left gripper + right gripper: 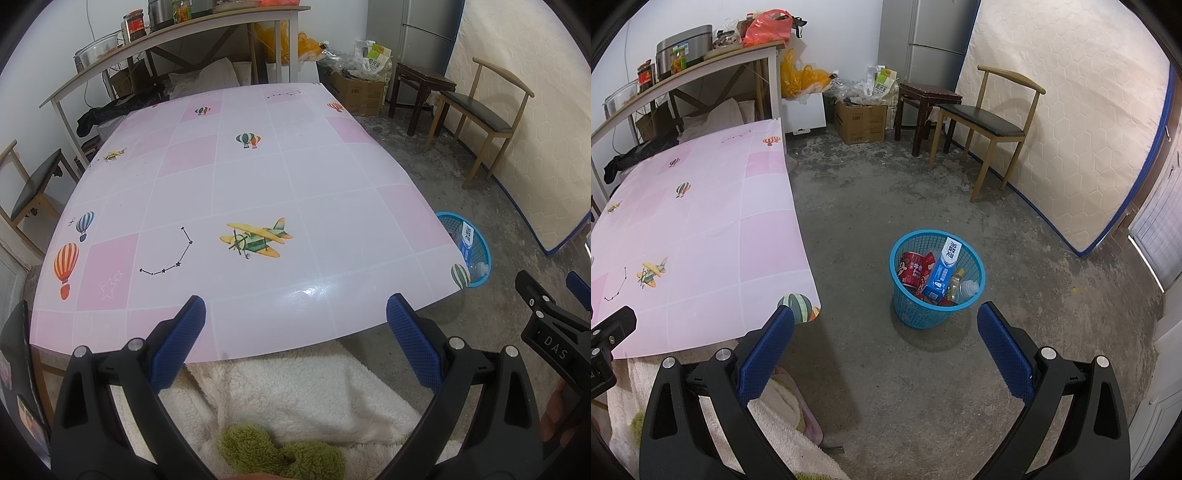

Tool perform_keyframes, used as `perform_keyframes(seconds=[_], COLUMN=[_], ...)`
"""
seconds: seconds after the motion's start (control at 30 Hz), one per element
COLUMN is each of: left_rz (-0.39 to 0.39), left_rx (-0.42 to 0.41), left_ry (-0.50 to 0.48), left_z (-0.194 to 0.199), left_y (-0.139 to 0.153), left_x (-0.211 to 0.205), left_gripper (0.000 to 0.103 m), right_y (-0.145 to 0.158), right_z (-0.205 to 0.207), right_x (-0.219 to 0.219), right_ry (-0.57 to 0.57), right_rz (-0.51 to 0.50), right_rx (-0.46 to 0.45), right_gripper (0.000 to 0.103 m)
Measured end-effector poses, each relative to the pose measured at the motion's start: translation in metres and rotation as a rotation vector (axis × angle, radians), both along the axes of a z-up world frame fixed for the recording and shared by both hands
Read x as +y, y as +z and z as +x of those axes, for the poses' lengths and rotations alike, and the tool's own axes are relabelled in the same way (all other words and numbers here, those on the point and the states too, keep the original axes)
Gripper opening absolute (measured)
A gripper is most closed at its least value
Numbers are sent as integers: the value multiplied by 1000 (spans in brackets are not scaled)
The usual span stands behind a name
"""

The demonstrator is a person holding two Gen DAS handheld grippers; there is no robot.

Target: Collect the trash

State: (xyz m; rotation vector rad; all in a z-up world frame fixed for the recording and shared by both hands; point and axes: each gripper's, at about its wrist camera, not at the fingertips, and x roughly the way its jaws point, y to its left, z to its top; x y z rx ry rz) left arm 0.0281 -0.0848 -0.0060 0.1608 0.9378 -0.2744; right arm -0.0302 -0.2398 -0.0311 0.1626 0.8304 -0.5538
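Left wrist view: we see the left tool with its two blue-padded fingers spread wide and nothing between them, poised at the near edge of the bench. The bench carries a glossy pink-and-white checked covering printed with hot-air balloons and a yellow aeroplane, and its surface shows no loose items. Below the near edge lies a cream fleece blanket with a green fuzzy patch. At the far right, the black body of the right tool enters this view beside the bench corner, with part of a hand behind it. On the floor just right of the bench, the blue mesh basket is partly hidden by the bench edge.

Right wrist view: we see the right tool likewise with its fingers wide apart and empty, held above the concrete floor. The blue mesh basket stands on the floor near the bench's right corner, a little beyond the fingertips. It holds the collected trash: a red can, a blue-and-white carton leaning upright, and a clear plastic bottle. Farther off, a wooden chair stands in front of a mattress leaning against the wall, with a dark stool and a cardboard box to its left.
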Motion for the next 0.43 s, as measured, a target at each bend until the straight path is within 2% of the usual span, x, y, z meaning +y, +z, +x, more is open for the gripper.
perform_keyframes(seconds=[0.43], left_rz=[1], left_rx=[5], left_ry=[-4], left_z=[-2], left_y=[1], left_x=[-2], left_gripper=[94], right_y=[3], right_z=[2], right_x=[2], right_ry=[-3], right_rz=[6], right_rx=[-10], right_gripper=[97])
